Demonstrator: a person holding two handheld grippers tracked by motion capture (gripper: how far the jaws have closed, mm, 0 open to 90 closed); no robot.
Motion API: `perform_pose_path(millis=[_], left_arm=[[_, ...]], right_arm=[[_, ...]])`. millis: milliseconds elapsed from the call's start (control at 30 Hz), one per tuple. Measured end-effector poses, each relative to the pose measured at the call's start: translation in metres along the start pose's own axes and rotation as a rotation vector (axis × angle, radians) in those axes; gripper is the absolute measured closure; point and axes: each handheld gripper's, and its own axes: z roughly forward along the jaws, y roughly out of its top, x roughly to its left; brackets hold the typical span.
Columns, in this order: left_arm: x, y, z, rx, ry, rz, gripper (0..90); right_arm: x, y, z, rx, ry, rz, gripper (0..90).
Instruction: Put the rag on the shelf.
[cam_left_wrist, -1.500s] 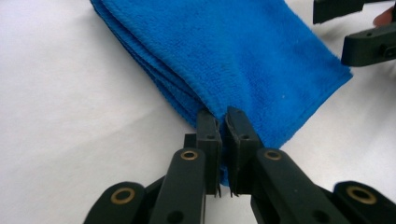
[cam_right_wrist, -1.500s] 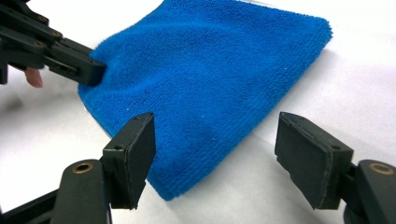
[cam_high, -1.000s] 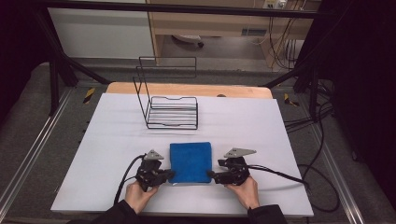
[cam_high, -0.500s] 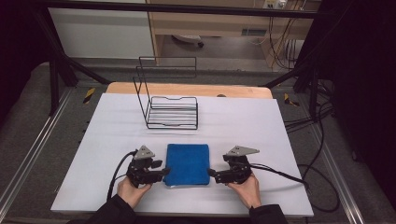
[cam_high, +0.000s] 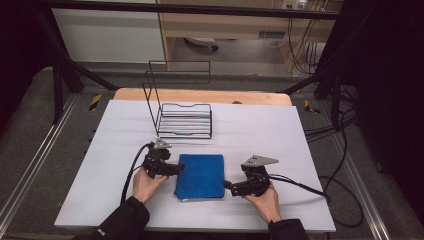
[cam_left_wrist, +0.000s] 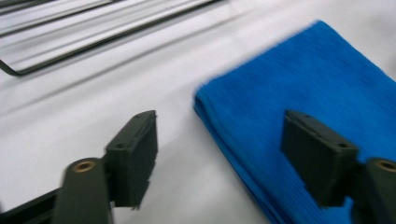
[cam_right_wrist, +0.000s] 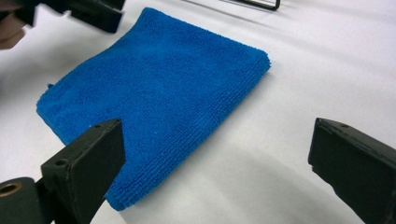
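A folded blue cloth (cam_high: 201, 175) lies flat on the white table (cam_high: 280, 135), near its front. My left gripper (cam_high: 175, 169) is at the cloth's left edge, toward the far corner, and is open. In the left gripper view the cloth's (cam_left_wrist: 299, 79) corner edge lies between the left gripper's (cam_left_wrist: 226, 158) jaws, one jaw over the cloth and one over bare table. My right gripper (cam_high: 227, 186) is open by the cloth's near right corner, just off it. In the right gripper view the cloth (cam_right_wrist: 154, 88) spreads ahead of the right gripper (cam_right_wrist: 219, 163).
A black wire rack (cam_high: 182, 120) stands on the table just beyond the cloth, with a tall wire back at its left. Cables trail from both grippers, the right one toward the table's right edge. A wooden strip (cam_high: 200, 95) runs along the far edge.
Both grippers have drawn back from the cloth's near corners. The left one then moved away from the person along the cloth's left edge. The cloth has stayed put.
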Motion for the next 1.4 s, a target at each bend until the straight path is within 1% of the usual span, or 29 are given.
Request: perform_pose_path(millis=[33, 67, 133, 167, 200, 233, 333, 367, 400, 433, 600, 700, 800, 900, 1033, 1067, 1100, 1167, 1233, 1267, 1333, 1367, 1400], left_arm=[[0.002, 0.002, 0.003, -0.004, -0.011, -0.010, 33.8], [0.003, 0.004, 0.006, -0.004, -0.010, -0.016, 38.1], [0.003, 0.006, 0.014, 0.017, 0.010, -0.015, 46.4], [0.004, 0.006, 0.017, 0.028, 0.016, -0.015, 46.4], [0.005, 0.006, 0.020, 0.039, 0.015, -0.025, 52.1], [0.006, 0.006, 0.023, 0.044, 0.004, -0.042, 52.1], [0.007, 0.005, 0.027, 0.050, -0.022, -0.061, 60.9], [0.006, 0.005, 0.028, 0.046, -0.026, -0.059, 60.9], [0.006, 0.006, 0.029, 0.042, -0.032, -0.062, 64.8], [0.006, 0.006, 0.030, 0.040, -0.045, -0.072, 64.8], [0.004, 0.005, 0.031, 0.036, -0.044, -0.066, 71.7], [0.002, 0.004, 0.031, 0.041, -0.054, -0.067, 75.2], [-0.001, 0.004, 0.031, 0.042, -0.055, -0.057, 80.4], [-0.001, 0.004, 0.031, 0.044, -0.056, -0.053, 81.8], [-0.002, 0.003, 0.032, 0.042, -0.053, -0.051, 83.1], [-0.002, 0.003, 0.032, 0.041, -0.054, -0.051, 83.2], [-0.002, 0.003, 0.032, 0.040, -0.054, -0.049, 83.2], [-0.002, 0.003, 0.032, 0.038, -0.053, -0.047, 83.3], [-0.002, 0.002, 0.032, 0.031, -0.052, -0.046, 83.3], [-0.002, 0.002, 0.032, 0.031, -0.052, -0.046, 83.3], [-0.002, 0.001, 0.032, 0.029, -0.051, -0.042, 83.3], [-0.002, 0.001, 0.032, 0.028, -0.051, -0.041, 83.3], [-0.003, 0.001, 0.032, 0.027, -0.049, -0.038, 83.3]], right_arm=[[0.000, 0.000, 0.000, 0.003, -0.001, 0.001, 4.4], [0.000, 0.000, 0.001, 0.003, 0.000, -0.001, 4.4], [0.000, 0.000, 0.000, 0.004, 0.001, -0.001, 4.4], [0.000, 0.000, 0.000, 0.004, 0.001, -0.001, 4.4], [0.000, 0.000, 0.000, 0.005, -0.001, 0.001, 4.5], [0.000, 0.000, 0.000, 0.005, -0.001, 0.001, 4.5], [-0.001, 0.000, 0.001, 0.008, 0.002, 0.000, 4.6], [-0.001, 0.000, 0.001, 0.008, 0.002, 0.000, 4.6], [-0.001, 0.000, 0.002, 0.010, 0.004, 0.004, 4.6], [-0.001, 0.000, 0.002, 0.010, 0.004, 0.004, 4.6], [-0.002, 0.001, 0.002, 0.007, 0.006, 0.002, 4.7], [-0.002, 0.001, 0.002, 0.008, 0.008, 0.003, 4.7], [-0.002, 0.001, 0.002, 0.010, 0.010, 0.003, 4.6], [-0.002, 0.002, 0.003, 0.008, 0.010, 0.010, 4.6], [-0.006, 0.007, 0.004, -0.007, 0.006, 0.014, 5.2], [-0.009, 0.011, 0.006, -0.021, 0.007, 0.028, 6.2], [-0.009, 0.011, 0.006, -0.021, 0.007, 0.028, 6.2], [-0.014, 0.016, 0.008, -0.036, 0.009, 0.043, 7.5], [-0.016, 0.026, 0.015, -0.037, -0.019, 0.045, 9.5], [-0.017, 0.029, 0.017, -0.036, -0.024, 0.040, 9.8], [-0.019, 0.035, 0.027, -0.032, -0.035, 0.046, 11.3], [-0.019, 0.035, 0.027, -0.032, -0.035, 0.046, 11.3], [-0.021, 0.039, 0.039, -0.020, -0.047, 0.054, 12.8]])
